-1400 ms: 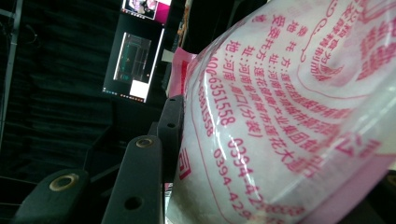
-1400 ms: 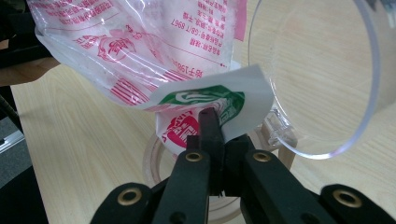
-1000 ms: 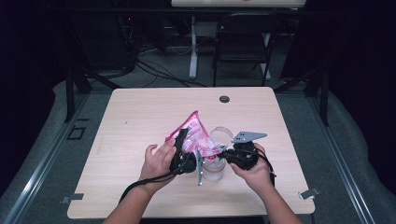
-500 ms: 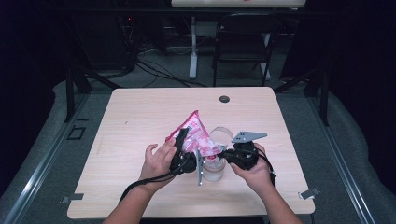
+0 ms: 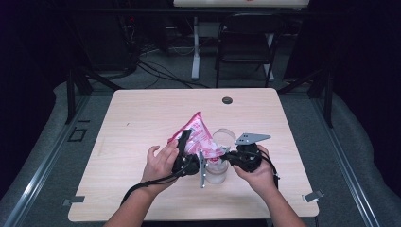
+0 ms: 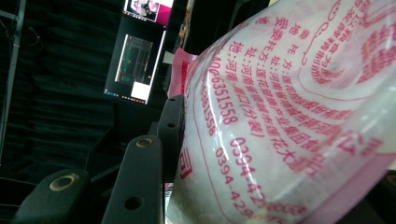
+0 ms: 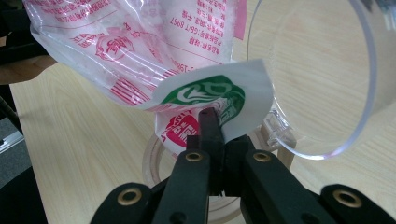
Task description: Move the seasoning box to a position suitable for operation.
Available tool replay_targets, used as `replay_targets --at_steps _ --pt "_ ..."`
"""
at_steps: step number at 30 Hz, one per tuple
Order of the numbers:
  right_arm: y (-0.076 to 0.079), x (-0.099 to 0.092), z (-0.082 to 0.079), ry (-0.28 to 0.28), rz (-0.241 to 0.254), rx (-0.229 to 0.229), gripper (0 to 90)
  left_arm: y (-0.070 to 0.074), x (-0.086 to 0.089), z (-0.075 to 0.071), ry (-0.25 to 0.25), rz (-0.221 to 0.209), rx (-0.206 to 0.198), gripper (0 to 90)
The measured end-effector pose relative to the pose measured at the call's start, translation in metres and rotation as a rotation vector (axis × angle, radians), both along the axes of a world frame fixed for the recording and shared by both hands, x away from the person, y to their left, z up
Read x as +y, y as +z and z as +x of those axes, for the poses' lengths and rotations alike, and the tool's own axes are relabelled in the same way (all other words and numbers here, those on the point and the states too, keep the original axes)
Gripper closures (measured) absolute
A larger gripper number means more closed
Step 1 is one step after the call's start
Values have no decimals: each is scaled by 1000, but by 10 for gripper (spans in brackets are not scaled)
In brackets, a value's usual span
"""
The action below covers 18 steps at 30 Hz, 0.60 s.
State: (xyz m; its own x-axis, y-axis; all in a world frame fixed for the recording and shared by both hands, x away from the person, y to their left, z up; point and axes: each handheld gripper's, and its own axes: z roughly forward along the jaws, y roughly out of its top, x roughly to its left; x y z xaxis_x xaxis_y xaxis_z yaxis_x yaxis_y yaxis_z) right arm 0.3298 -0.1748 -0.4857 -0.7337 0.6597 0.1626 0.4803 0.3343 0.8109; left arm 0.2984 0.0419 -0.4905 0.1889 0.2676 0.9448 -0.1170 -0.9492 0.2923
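Observation:
A pink-and-white printed plastic bag [image 5: 198,135] hangs tilted over a clear jar [image 5: 217,172] near the table's front middle. The jar's round hinged lid [image 5: 224,138] stands flipped open behind it. My left gripper [image 5: 187,149] is shut on the bag's bulging body [image 6: 289,116]; one black finger [image 6: 140,179] presses its side and the other is hidden behind the bag. My right gripper [image 7: 212,119] is shut on the bag's lower corner, where a green logo [image 7: 210,93] shows, just above the jar's mouth [image 7: 152,163] and beside the clear lid [image 7: 322,74].
The light wooden table [image 5: 142,118] has a dark cable hole [image 5: 227,100] near its far edge. A chair [image 5: 246,42] and desk legs stand beyond it on the dark floor. A lit monitor [image 6: 135,65] hangs off to the side.

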Motion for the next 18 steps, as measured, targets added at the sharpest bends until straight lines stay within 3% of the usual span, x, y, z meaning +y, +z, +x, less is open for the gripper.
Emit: replay_targets --at_steps 18 --pt "0 1 0 -1 -3 0 900 1 0 0 -4 3 -5 643"
